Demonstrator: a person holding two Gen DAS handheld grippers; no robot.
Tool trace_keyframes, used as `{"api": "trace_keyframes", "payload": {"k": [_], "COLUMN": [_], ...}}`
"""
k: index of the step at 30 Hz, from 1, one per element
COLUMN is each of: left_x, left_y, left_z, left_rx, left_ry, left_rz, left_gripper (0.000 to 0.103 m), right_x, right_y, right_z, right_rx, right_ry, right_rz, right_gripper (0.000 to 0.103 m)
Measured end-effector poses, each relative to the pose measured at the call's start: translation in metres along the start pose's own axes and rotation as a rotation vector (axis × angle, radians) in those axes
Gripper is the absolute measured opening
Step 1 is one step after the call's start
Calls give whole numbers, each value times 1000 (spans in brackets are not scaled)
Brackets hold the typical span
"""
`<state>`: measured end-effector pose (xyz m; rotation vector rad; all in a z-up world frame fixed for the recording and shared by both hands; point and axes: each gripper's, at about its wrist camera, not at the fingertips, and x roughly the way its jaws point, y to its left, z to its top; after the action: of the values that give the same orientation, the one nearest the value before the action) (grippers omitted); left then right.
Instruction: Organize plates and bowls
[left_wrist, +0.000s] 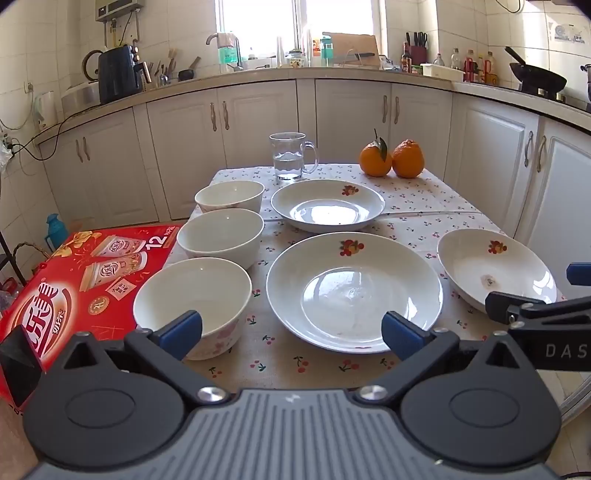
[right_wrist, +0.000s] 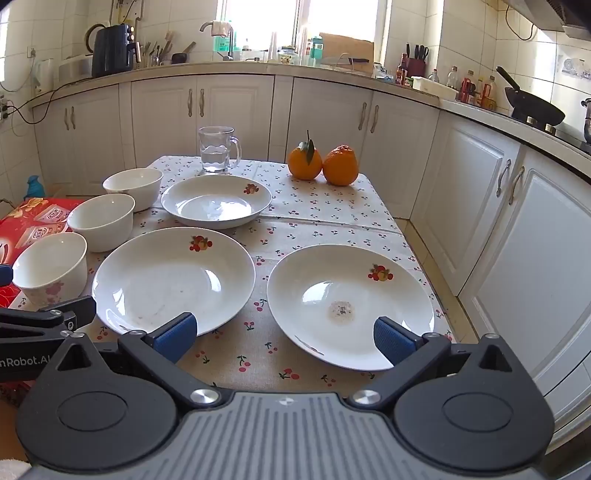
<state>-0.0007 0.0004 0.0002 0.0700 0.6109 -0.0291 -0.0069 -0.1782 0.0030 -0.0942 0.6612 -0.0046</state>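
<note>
Plates and bowls stood on the tabletop (left_wrist: 424, 199): three bowls in a row at the left, nearest bowl (left_wrist: 192, 295) first, and three plates beside them, the middle plate (left_wrist: 354, 291) near the front. The left gripper (left_wrist: 291, 334) and the right gripper (right_wrist: 284, 338) hovered above, jaws wide and holding nothing.

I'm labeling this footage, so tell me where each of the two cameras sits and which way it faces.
Left wrist: on the left gripper, facing the near bowl and middle plate; its open blue fingers show, plus the right gripper's tip.
Right wrist: on the right gripper, facing the right plate; its open fingers show.
Shared: bowls, three plates, glass mug, oranges.
</note>
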Motion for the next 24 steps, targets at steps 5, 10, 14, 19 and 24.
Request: {"api": "trace_keyframes", "payload": {"k": [5,10,14,19,24], "left_x": [0,-2,-5,-5,-6], "left_y": [0,-2,1,1,1], "left_z": [0,1,1,2,2], "left_rx": [1,5,0,1,1], "left_ry": [-3,-8,-7,-7,-7], "left_rz": [4,8,8,8,7], "left_gripper": [102,102,102,102,102], "right_x": [-1,-4,-1,-2,-3], "right_y": [0,0,2,2,2], "right_z": [1,2,3,2,2], "right_rx": [-4,-1,-3,-3,-3], "right_ry": [-2,-8,-9,-11,-14], "right_rz": [0,1,2,0,0], "right_gripper": [103,103,103,103,103]}}
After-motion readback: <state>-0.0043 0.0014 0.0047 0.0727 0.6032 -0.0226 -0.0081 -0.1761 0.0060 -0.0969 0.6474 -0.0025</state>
